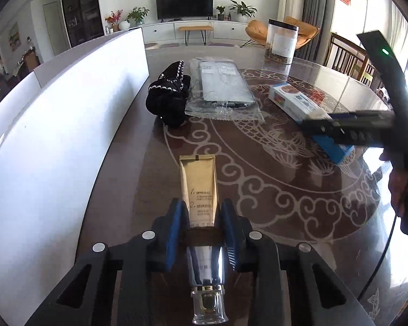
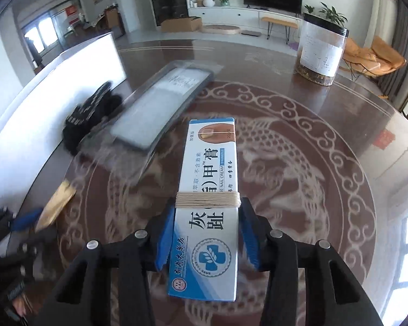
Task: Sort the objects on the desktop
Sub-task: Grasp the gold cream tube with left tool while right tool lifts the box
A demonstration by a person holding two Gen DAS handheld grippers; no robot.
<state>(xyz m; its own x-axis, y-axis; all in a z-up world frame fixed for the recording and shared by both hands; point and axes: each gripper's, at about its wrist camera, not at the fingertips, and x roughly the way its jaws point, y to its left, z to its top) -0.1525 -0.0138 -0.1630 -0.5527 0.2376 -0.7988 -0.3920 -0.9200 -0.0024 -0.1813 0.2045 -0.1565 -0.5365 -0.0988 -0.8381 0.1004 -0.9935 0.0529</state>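
Dark patterned table (image 1: 285, 190) is seen under both tongs, with a white board (image 1: 54, 135) along its left edge. A gold tube (image 1: 200, 190) is clamped between the pads of the left gripper (image 1: 201, 225), cap end nearest the camera. A blue-and-white box (image 2: 209, 209), bound with string, is gripped by the right gripper (image 2: 208, 231), seemingly lifted above the tabletop.

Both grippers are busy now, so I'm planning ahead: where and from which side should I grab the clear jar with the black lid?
Take the clear jar around its labelled middle, coming in level from the side facing the camera. It stands upright on the table with open space on that side, its round wall suits two opposed fingers, and the black lid looks too wide and flat to pinch from above.
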